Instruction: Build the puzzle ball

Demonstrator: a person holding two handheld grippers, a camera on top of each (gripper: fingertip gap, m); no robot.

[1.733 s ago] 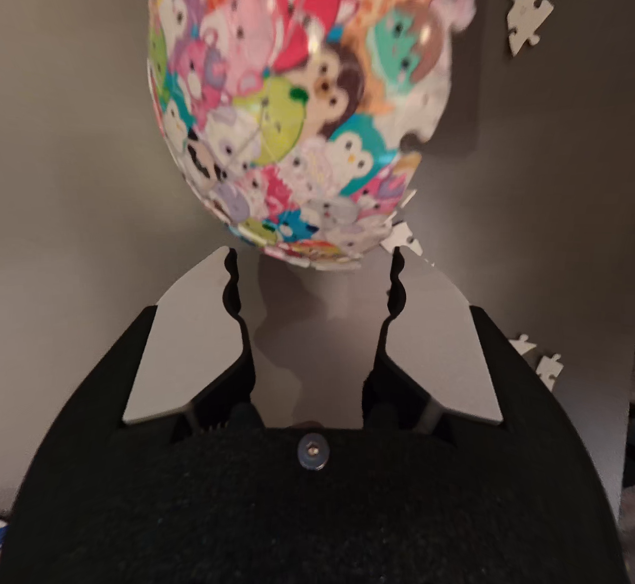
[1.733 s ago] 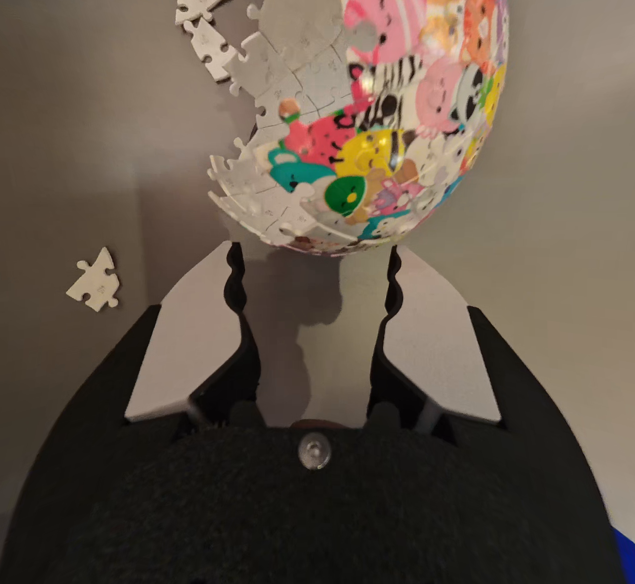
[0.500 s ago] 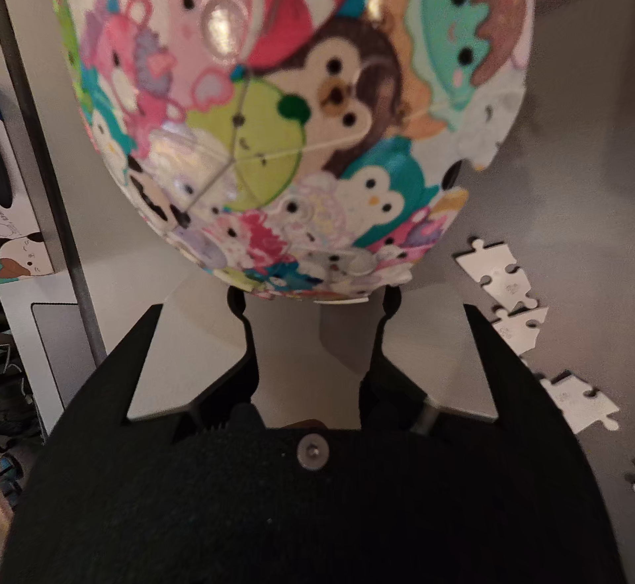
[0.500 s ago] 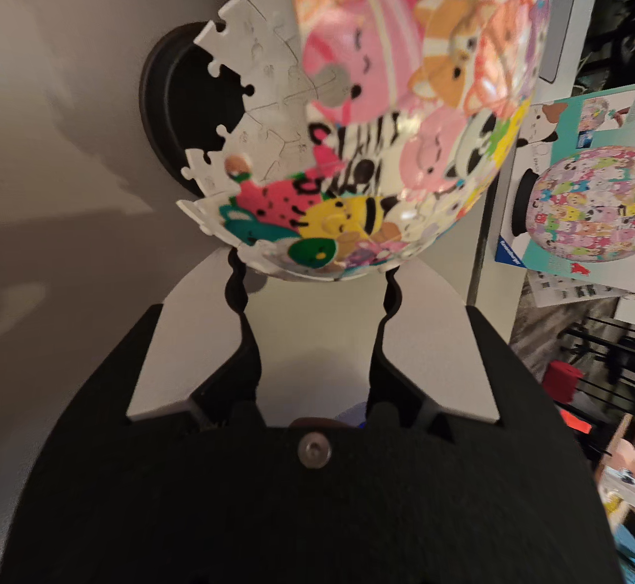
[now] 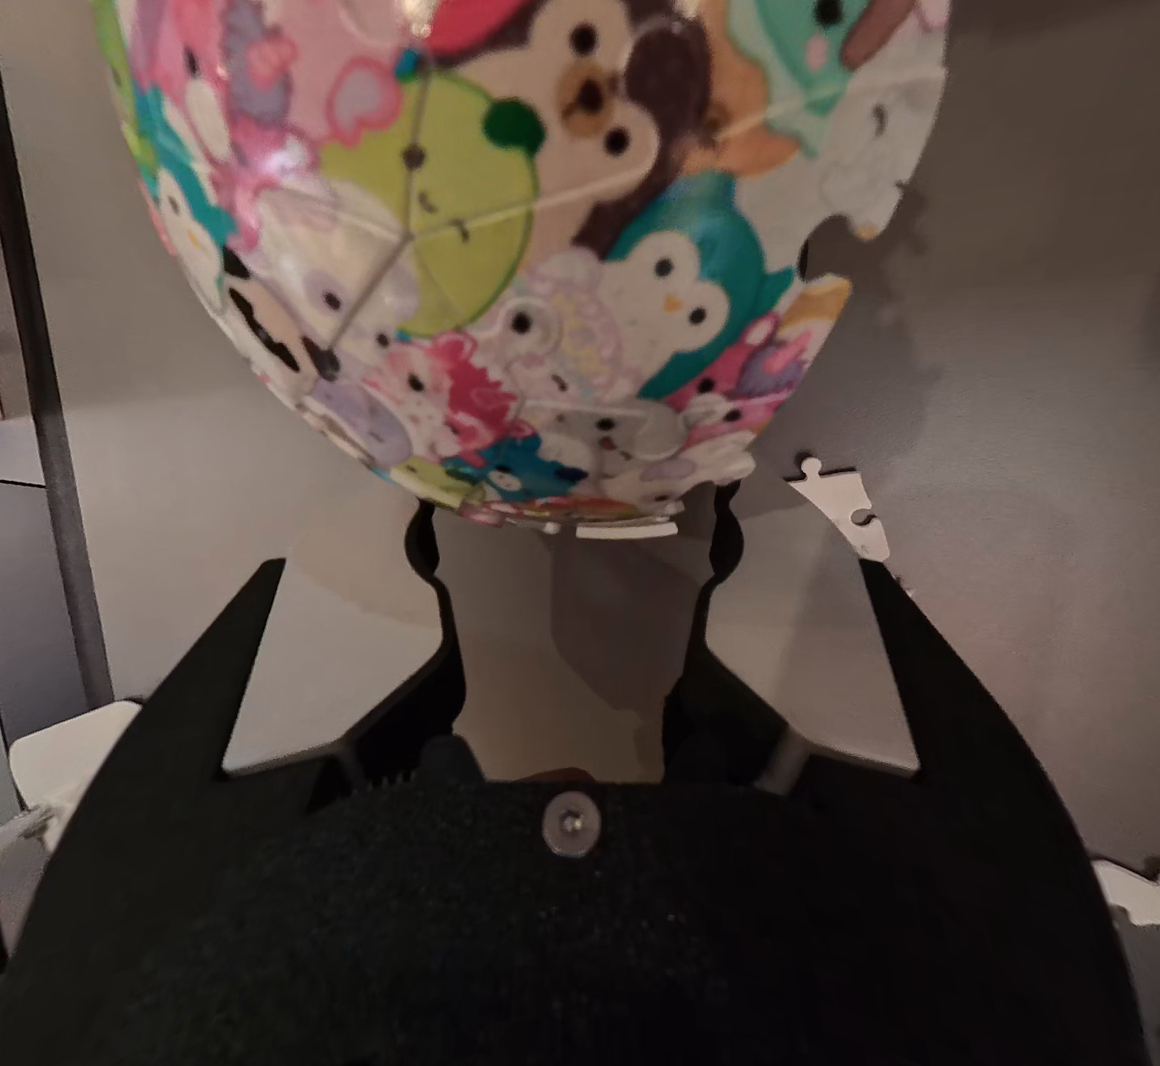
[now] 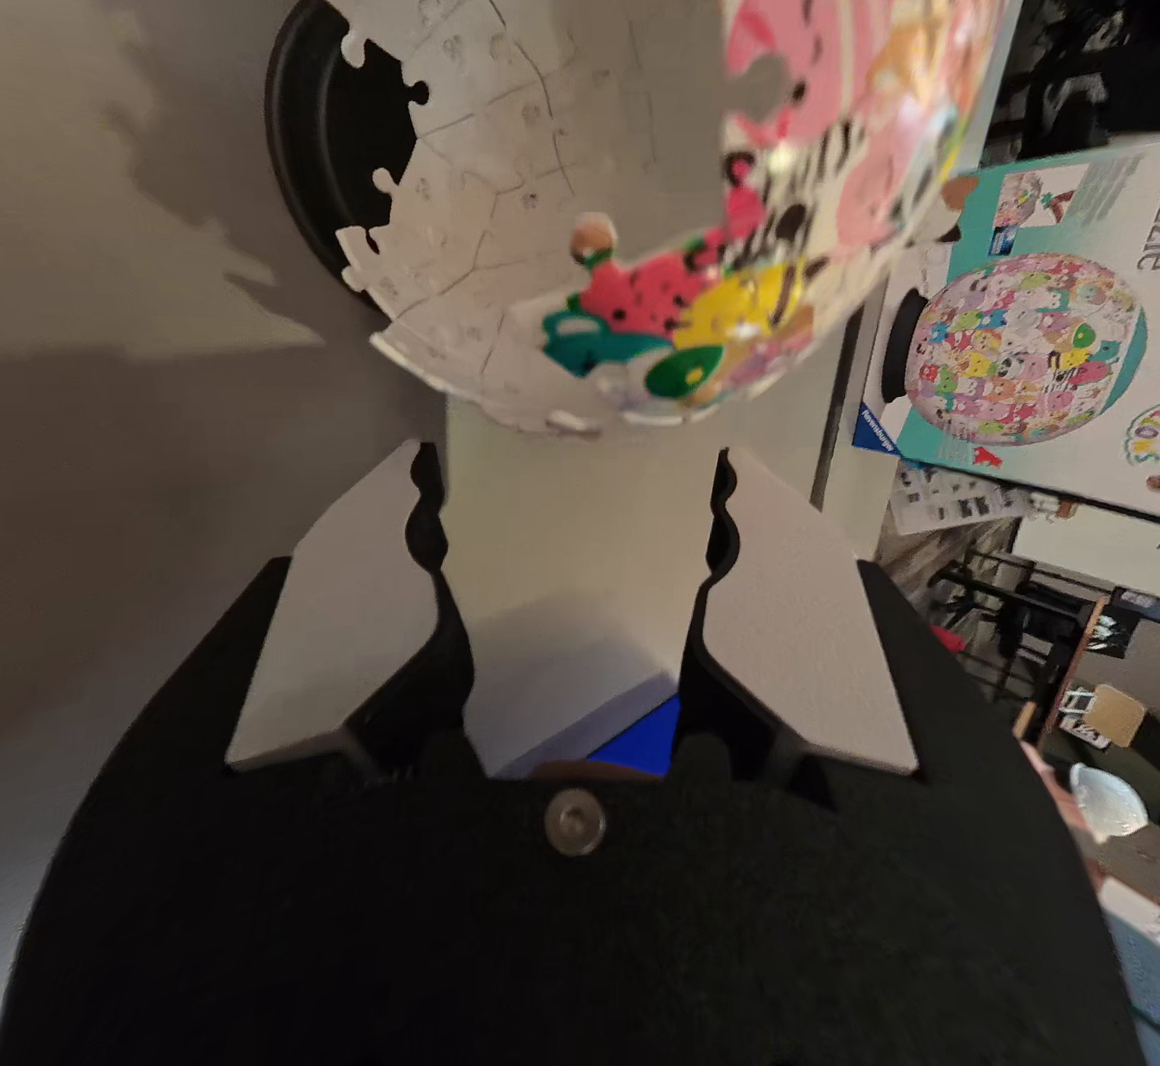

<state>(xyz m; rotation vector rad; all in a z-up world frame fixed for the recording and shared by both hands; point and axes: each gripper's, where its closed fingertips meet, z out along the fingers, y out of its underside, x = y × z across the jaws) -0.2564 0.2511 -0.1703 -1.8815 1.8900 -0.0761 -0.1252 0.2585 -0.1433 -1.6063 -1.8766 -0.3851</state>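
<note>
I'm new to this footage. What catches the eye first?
The bright cartoon-covered puzzle ball fills the upper left wrist view. In the right wrist view its unfinished side shows white piece backs, with a black stand behind and the puzzle box at right.

Dim, warm light over a plain grey desk [image 5: 1036, 345], with hard-edged shadows thrown across it [image 6: 188, 258]. Beyond the desk edge, a dark metal post [image 5: 56, 471]. To the right, a cluttered room: black wire shelving [image 6: 1017, 609], a teal printed box [image 6: 1029, 308] leaning, papers [image 6: 941, 502] under it.
</note>
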